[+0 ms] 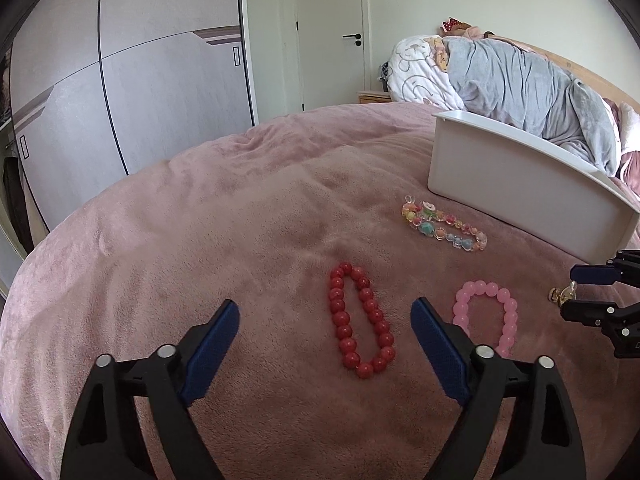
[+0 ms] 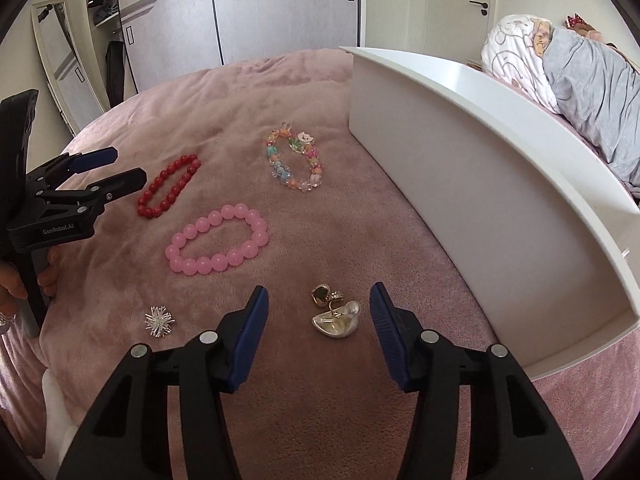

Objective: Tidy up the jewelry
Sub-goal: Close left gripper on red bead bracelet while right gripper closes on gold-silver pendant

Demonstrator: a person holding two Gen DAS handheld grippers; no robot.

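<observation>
Red bracelet (image 1: 362,320) between left gripper (image 1: 325,312) spread jaws, untouched

— What lay around the room?
— A pink blanket (image 1: 224,216), a grey duvet (image 1: 532,92) heaped on it.
— And behind?
— A wardrobe (image 1: 168,80), a shut door (image 1: 332,36), a leaning mirror (image 2: 64,60).

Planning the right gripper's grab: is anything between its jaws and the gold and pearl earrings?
Nothing visible. The right gripper is open, and the earrings lie on the pink blanket between its jaws. The white tray stands off to the right.
</observation>
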